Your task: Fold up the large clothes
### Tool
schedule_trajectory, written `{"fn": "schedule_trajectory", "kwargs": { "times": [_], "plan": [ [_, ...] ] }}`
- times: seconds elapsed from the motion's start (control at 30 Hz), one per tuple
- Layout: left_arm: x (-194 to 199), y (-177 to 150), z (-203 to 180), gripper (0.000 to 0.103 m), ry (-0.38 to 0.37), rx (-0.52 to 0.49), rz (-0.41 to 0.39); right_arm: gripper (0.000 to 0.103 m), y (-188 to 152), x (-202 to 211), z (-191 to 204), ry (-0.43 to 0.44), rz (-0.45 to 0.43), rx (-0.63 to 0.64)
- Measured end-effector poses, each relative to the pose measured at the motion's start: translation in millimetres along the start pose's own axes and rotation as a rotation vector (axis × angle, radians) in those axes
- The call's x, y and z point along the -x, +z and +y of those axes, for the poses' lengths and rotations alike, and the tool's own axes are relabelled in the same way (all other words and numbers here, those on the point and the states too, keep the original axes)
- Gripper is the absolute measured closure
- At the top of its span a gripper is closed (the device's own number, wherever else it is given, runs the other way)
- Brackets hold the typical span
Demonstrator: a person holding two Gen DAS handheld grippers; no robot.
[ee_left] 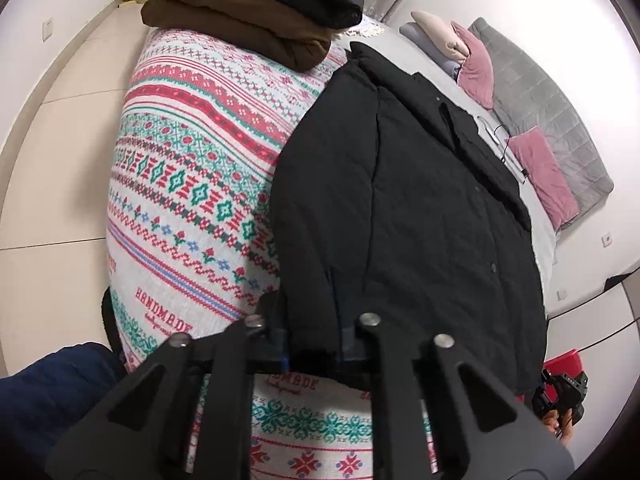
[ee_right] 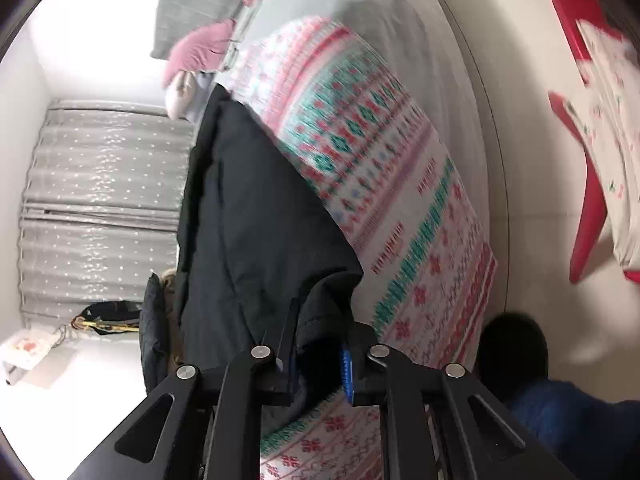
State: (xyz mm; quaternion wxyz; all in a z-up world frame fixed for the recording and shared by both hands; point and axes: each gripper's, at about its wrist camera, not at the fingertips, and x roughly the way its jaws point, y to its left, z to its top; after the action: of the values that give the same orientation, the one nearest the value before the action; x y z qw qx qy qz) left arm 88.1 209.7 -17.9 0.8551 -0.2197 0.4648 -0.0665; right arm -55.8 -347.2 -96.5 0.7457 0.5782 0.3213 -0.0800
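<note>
Both claws are clamped on the coat's near hem, left claw and right claw. It looks padded, bulky and floppy, so the corners ahead of each claw are the best hold.

Left gripper pinched on black coat hem; right gripper likewise, angled downward.

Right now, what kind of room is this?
Most likely a bedroom: a bed under a patterned knit blanket, pink pillows at its head, and a window curtain. A black coat lies on the blanket.
</note>
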Motion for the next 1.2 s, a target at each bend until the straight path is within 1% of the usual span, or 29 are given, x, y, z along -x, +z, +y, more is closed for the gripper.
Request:
{"fn": "schedule_trajectory", "kwargs": {
  "times": [0.07,0.2,0.27,0.3,0.37,0.4,0.43,0.47,0.57,0.67,0.7,0.73,0.77,0.8,0.87,0.9,1.03,1.07,1.1,1.13,1.17,1.2],
  "plan": [
    [3.2,2.9,-0.1,0.090,-0.007,0.009,-0.003,0.093,1.0,5.9,8.4,0.045,-0.023,0.012],
    [5.4,8.4,-1.4,0.091,-0.030,0.023,-0.005,0.094,5.2,23.2,30.9,0.184,-0.093,0.060],
    [0.3,10.2,-3.0,0.089,-0.032,0.020,0.015,0.093,4.1,22.1,46.2,0.225,-0.088,0.114],
    [-1.9,10.0,-3.4,0.086,-0.029,0.021,0.023,0.093,3.1,17.0,52.5,0.222,-0.071,0.137],
    [-7.7,9.1,0.5,0.082,-0.023,0.043,0.049,0.089,2.4,6.0,57.2,0.157,-0.055,0.156],
    [-8.7,8.6,2.0,0.077,-0.027,0.053,0.055,0.087,2.9,2.5,56.3,0.122,-0.059,0.151],
    [-11.0,8.1,5.8,0.067,-0.036,0.071,0.071,0.086,4.2,-1.1,53.6,0.093,-0.062,0.136],
    [-12.2,7.2,7.5,0.064,-0.042,0.081,0.080,0.086,5.3,-3.2,51.8,0.084,-0.059,0.125],
    [-10.8,3.7,6.7,0.063,-0.044,0.076,0.078,0.085,7.8,-8.6,47.5,0.051,-0.044,0.105],
    [-8.1,2.6,2.1,0.063,-0.041,0.055,0.074,0.080,8.5,-7.6,40.4,0.007,-0.043,0.087],
    [-7.8,2.5,1.3,0.063,-0.037,0.049,0.073,0.076,8.6,-7.4,38.1,-0.007,-0.041,0.077],
    [-7.6,2.2,1.0,0.063,-0.035,0.048,0.072,0.074,8.6,-5.9,34.9,-0.015,-0.045,0.067],
    [-8.6,2.6,1.1,0.063,-0.035,0.050,0.074,0.068,9.5,-3.7,31.5,-0.025,-0.050,0.055],
    [-9.3,2.6,1.6,0.063,-0.034,0.052,0.076,0.061,10.0,-1.8,28.6,-0.031,-0.054,0.046],
    [-10.9,1.8,2.8,0.062,-0.035,0.055,0.080,0.060,9.7,-5.0,22.8,-0.045,-0.047,0.024],
    [-11.0,1.2,2.5,0.059,-0.036,0.055,0.080,0.060,9.9,-6.0,19.9,-0.049,-0.041,0.020],
    [-12.7,-0.3,1.6,0.054,-0.047,0.048,0.083,0.060,8.4,-7.9,15.5,-0.060,-0.039,0.012],
    [-13.5,-0.2,1.3,0.054,-0.047,0.048,0.087,0.060,8.1,-6.5,13.5,-0.047,-0.047,0.003],
    [-14.0,0.2,0.3,0.054,-0.045,0.043,0.089,0.073,8.1,-3.1,12.6,-0.030,-0.066,-0.003],
    [-12.7,0.4,-1.8,0.058,-0.038,0.025,0.084,0.085,7.8,1.9,14.8,-0.012,-0.088,0.014],
    [-12.2,0.8,-3.8,0.066,-0.024,0.014,0.077,0.091,7.4,5.9,18.9,-0.001,-0.101,0.038],
    [-11.8,1.3,-5.4,0.086,-0.010,0.004,0.074,0.092,6.3,11.1,25.2,0.020,-0.123,0.070]
  ]
}}
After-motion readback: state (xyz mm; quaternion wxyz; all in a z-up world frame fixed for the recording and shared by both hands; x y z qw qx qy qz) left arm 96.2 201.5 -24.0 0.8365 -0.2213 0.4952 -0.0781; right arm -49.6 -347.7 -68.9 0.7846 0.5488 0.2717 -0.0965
